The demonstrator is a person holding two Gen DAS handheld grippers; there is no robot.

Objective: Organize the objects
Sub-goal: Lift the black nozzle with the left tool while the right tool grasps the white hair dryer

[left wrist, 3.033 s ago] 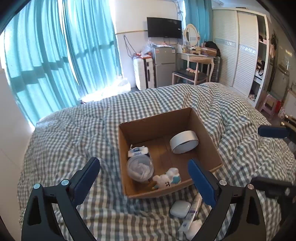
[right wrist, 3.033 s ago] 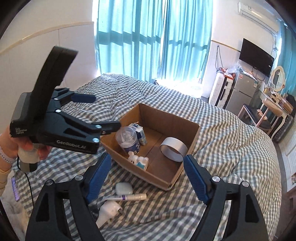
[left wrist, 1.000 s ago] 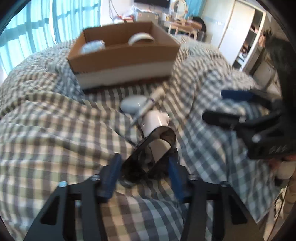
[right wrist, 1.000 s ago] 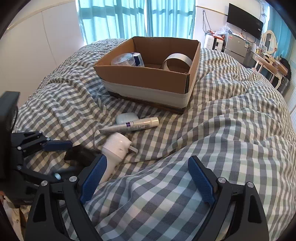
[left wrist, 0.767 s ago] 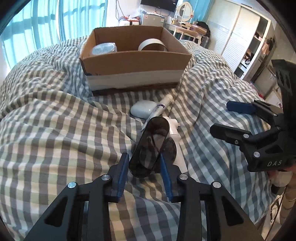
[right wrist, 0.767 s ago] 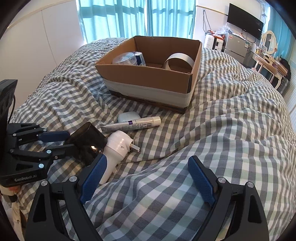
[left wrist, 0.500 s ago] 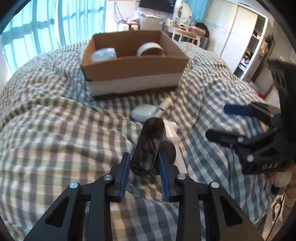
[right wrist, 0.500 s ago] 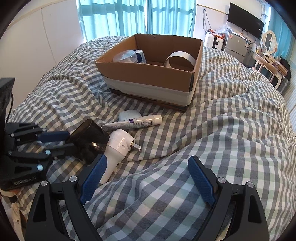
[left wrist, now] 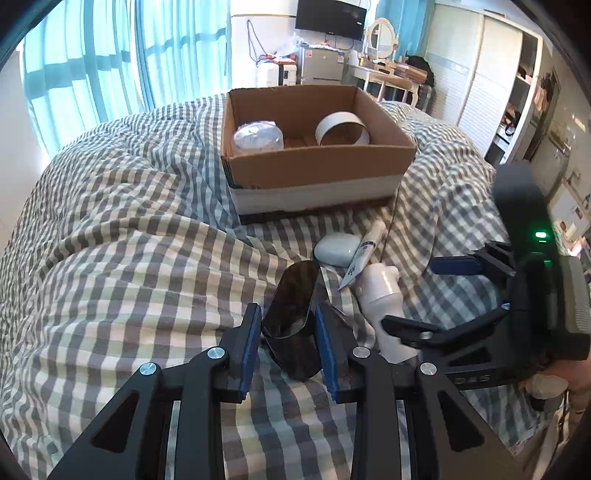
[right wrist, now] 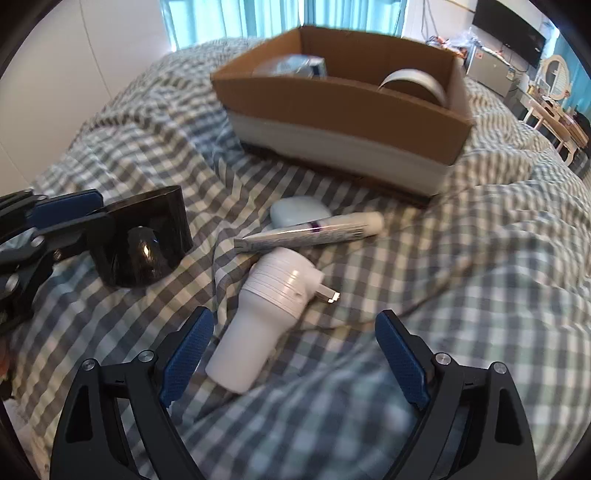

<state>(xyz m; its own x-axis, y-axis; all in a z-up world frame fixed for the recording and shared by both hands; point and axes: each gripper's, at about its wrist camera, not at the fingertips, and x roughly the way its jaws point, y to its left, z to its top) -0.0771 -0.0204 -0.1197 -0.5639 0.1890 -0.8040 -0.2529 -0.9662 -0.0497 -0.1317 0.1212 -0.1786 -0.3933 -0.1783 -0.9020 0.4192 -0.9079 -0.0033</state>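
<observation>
Teal curtains [left wrist: 110,55], a wall television [left wrist: 330,14], what looks like a small fridge [left wrist: 321,66], a dressing table [left wrist: 391,79] and a white wardrobe [left wrist: 480,66] stand behind.

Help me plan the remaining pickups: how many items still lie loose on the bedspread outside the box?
3: a white pebble-shaped case, a tube in front of it, and a white plug-in device nearest the right tongs. Folds may hide more.

Two black hand-held grippers with blue pads

The left gripper [left wrist: 288,332] and right gripper [right wrist: 293,354] had black skeletal frames, silver screws and textured blue pads [right wrist: 186,354]; a green light [left wrist: 540,235] glowed on the right gripper's housing above pale lettering.
</observation>
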